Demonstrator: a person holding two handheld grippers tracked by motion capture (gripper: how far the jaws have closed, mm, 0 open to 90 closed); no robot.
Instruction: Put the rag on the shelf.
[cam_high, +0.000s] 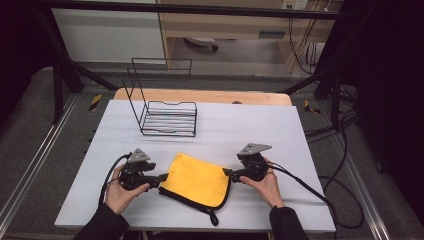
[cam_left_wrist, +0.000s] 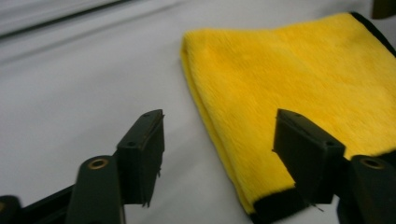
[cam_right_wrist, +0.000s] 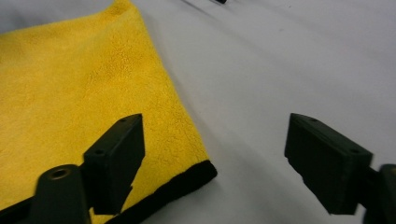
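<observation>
cloth (cam_high: 196, 180): folded, yellow, flat on table (cam_high: 260, 125) | left gripper (cam_high: 162, 178): released, at cloth's left edge | right gripper (cam_high: 227, 172): released, at its right corner | rack (cam_high: 167, 117): behind

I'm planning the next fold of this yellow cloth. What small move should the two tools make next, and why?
Probably ease each tool inward until its open jaws straddle a side edge of the yellow cloth, then close. The left tool and right tool both sit at the cloth's opposite sides, jaws apart with nothing pinched, and the folded cloth lies flat on the table.
</observation>
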